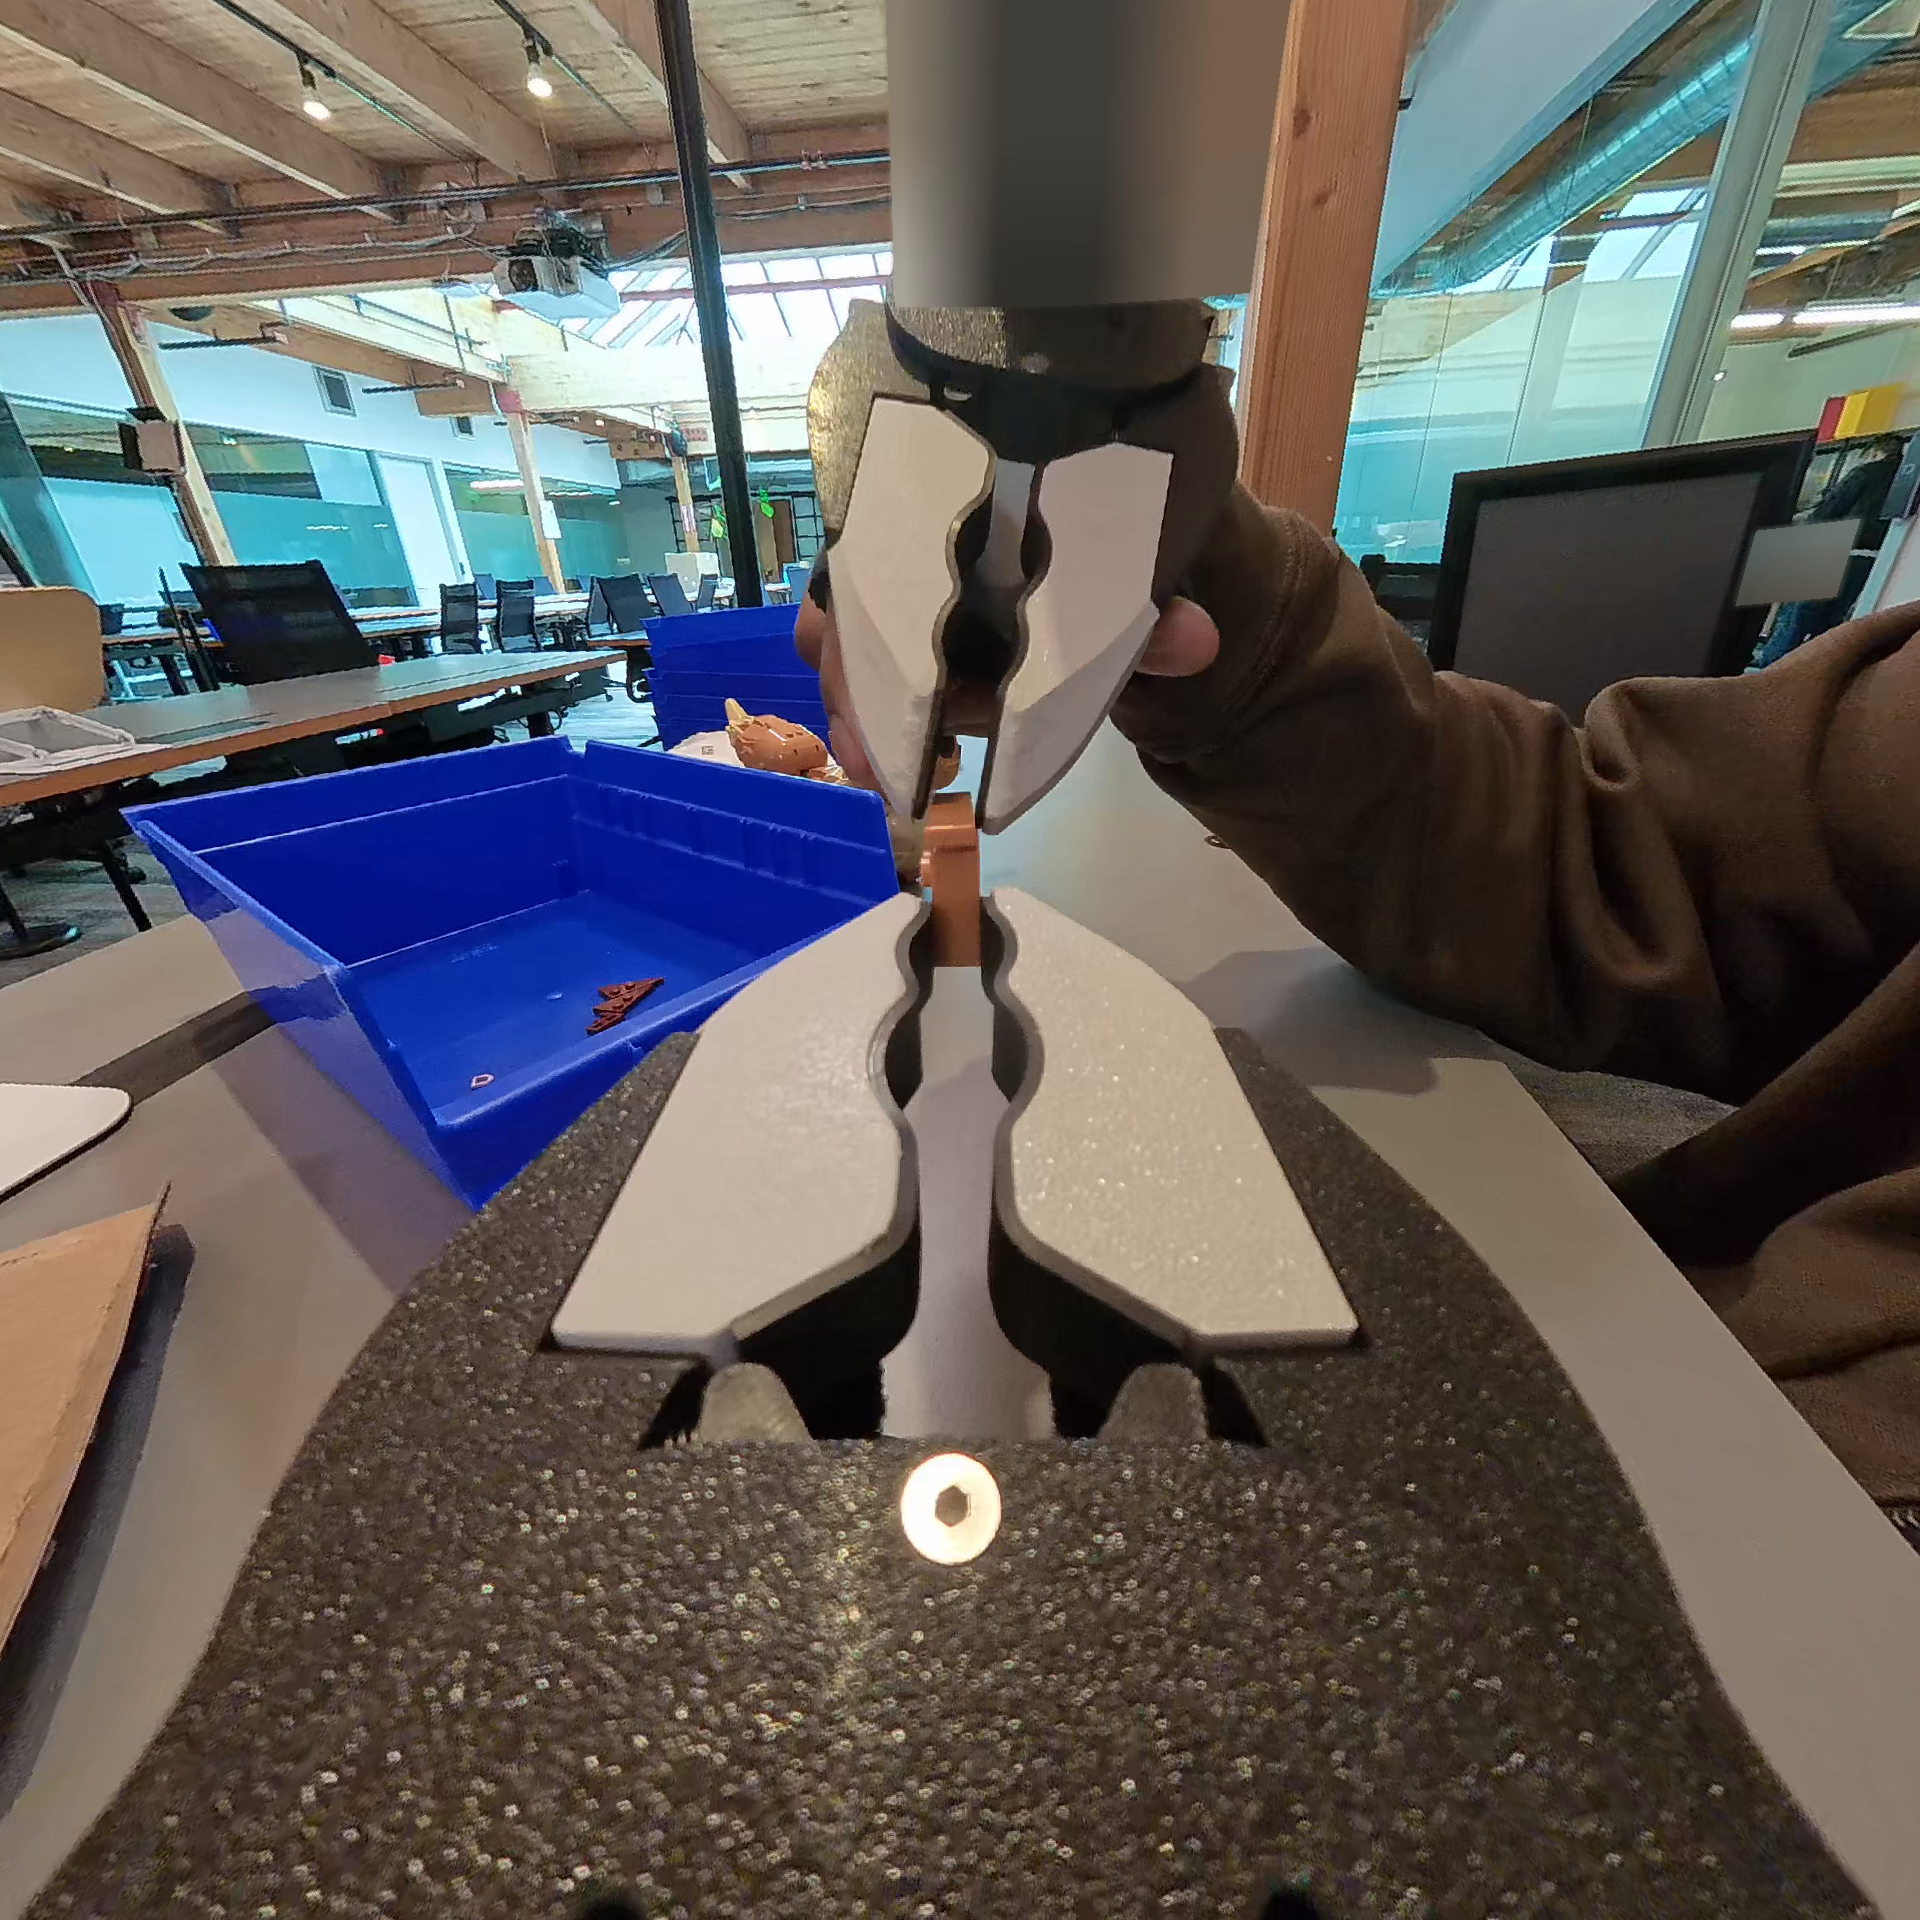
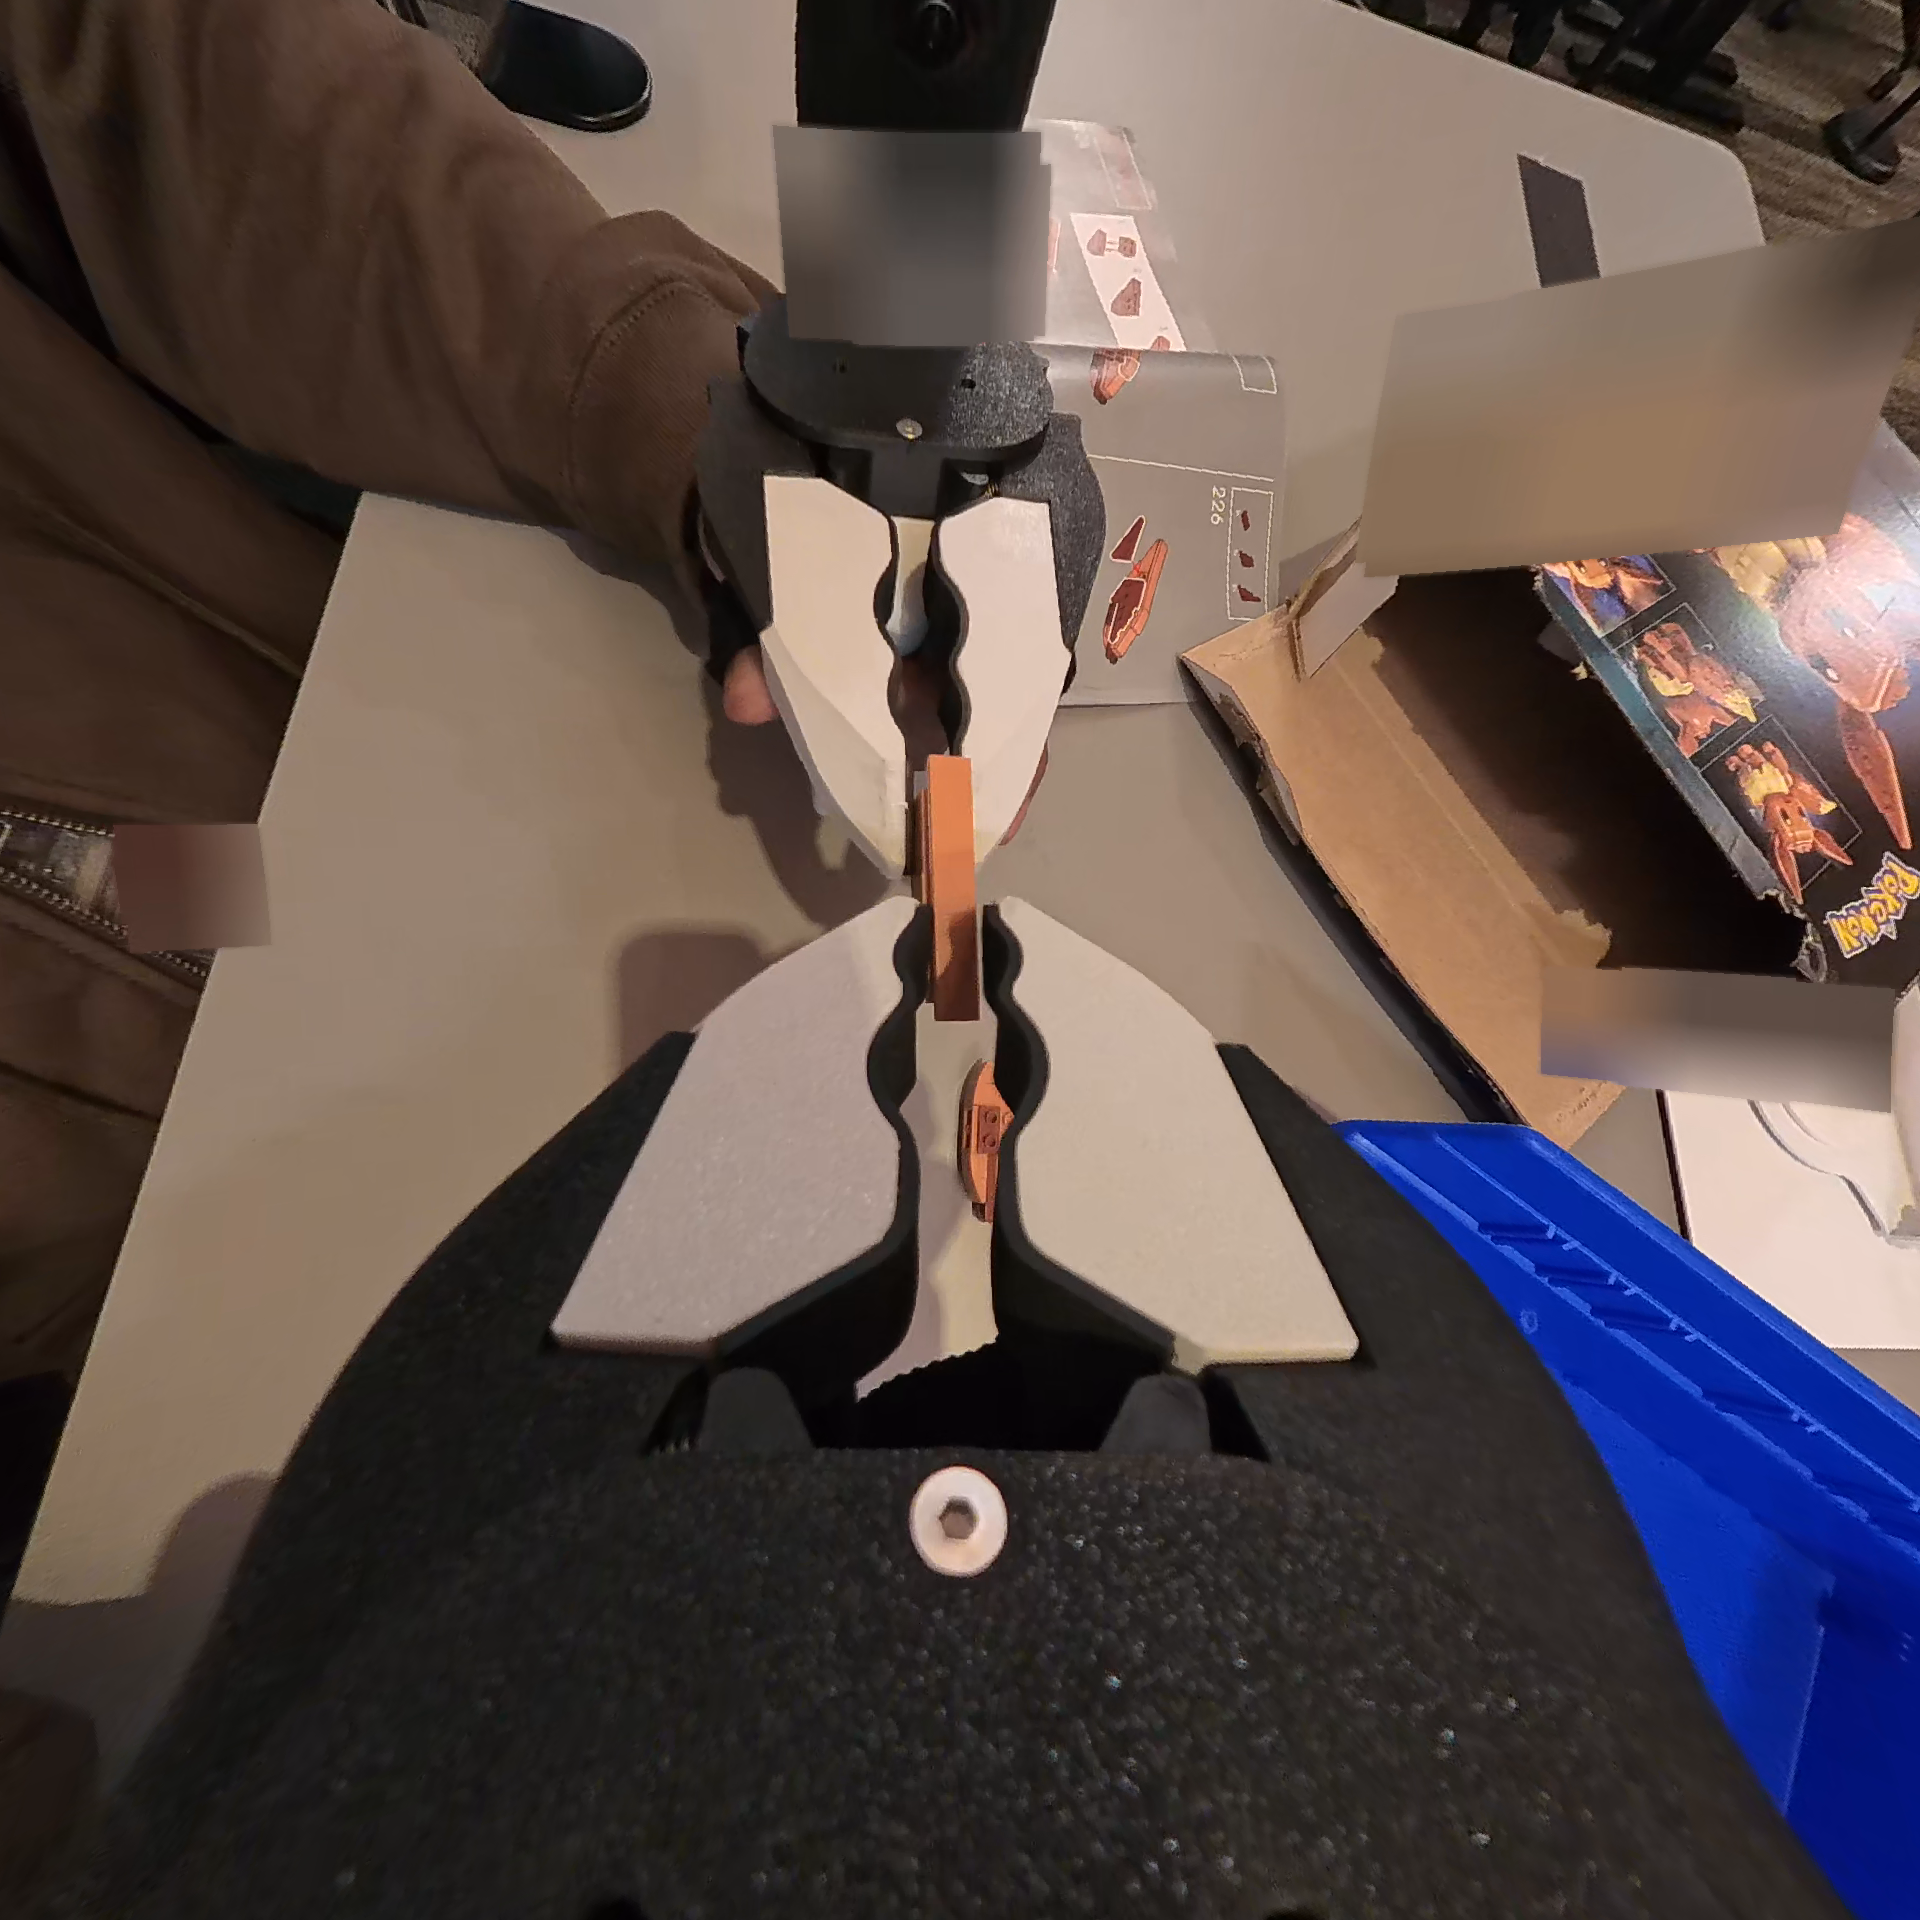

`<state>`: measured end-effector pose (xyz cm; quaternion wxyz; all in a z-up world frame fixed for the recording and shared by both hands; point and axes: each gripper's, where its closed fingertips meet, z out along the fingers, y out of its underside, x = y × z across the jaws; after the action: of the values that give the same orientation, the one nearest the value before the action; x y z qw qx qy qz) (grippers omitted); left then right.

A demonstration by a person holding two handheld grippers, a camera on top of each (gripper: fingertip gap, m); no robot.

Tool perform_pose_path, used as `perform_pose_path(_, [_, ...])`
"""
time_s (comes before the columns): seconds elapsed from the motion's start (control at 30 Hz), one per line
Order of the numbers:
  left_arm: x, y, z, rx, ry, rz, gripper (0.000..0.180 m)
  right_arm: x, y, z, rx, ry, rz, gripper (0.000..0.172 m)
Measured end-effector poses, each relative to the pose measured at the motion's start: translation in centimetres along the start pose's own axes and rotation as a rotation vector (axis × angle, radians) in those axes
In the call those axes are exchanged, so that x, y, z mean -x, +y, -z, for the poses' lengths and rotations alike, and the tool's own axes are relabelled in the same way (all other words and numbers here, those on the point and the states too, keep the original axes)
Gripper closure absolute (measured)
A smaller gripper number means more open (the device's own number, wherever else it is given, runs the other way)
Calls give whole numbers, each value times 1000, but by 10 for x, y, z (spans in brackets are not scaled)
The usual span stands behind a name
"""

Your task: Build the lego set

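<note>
pinching one orange-brown brick piece (image 1: pixel 951 894) from opposite ends, the two hand-held grippers meet tip to tip above the grey tabletop (image 1: pixel 1195 894). the left hand-held gripper (image 1: pixel 951 925) has its white fingers (image 1: pixel 821 1091) drawn in close on the near end of the piece, both inner edges against its sides. the right hand-held gripper (image 2: pixel 954 956) does the same on the other end; in its own view the flat piece (image 2: pixel 951 883) stands on edge between narrowed fingers (image 2: pixel 1122 1122) and runs straight into the opposing tips. judgement: with each end clamped, the piece is braced in the air clear of the tabletop, which would suit pressing or pulling parts along its length. whether it is one part or two stacked plates, i cannot tell for certain; a thin seam shows along one side.

landmark: the blue bin (image 1: pixel 499 935), just left of the held piece in the left wrist view.
- bin is open-topped; a few dark red wedge plates (image 1: pixel 621 1003) lie on its floor, with one tiny piece (image 1: pixel 479 1081) near the front wall. otherwise bare floor.
- behind the bin: a partly built tan-and-brown brick model (image 1: pixel 774 740), and a stack of further blue bins (image 1: pixel 727 665).
- beyond the bin, in the right wrist view: a torn cardboard box (image 2: pixel 1455 831) lying open, and a printed instruction booklet (image 2: pixel 1174 499).
- beneath the right fingers: a small brown brick assembly (image 2: pixel 985 1132) on the tabletop.
</note>
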<state>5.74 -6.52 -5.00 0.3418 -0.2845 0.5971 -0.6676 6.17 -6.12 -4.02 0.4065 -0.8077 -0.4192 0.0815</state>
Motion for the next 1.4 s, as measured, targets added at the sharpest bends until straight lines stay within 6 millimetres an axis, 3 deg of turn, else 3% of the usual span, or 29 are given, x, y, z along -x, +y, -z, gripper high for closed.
perform_pose_path(0.2, [0,-2,1,-9,-1,2,173,1,-1,0,-3,-1,19,158])
perform_pose_path(0.3, [1,-3,1,-12,-2,2,173,-1,-2,3,-9,23,45,147])
perform_pose_path(0.5, [1,-7,3,-19,-6,1,173,-3,-3,22,-71,199,266,125])
perform_pose_path(0.7, [0,-14,5,-38,14,40,173,-11,-12,35,-261,556,537,129])
perform_pose_path(0.83, [-3,-17,5,-47,29,49,173,-17,-1,24,-188,665,622,130])
perform_pose_path(1.4, [0,-35,13,-122,4,43,173,-6,-9,13,-280,816,673,135])
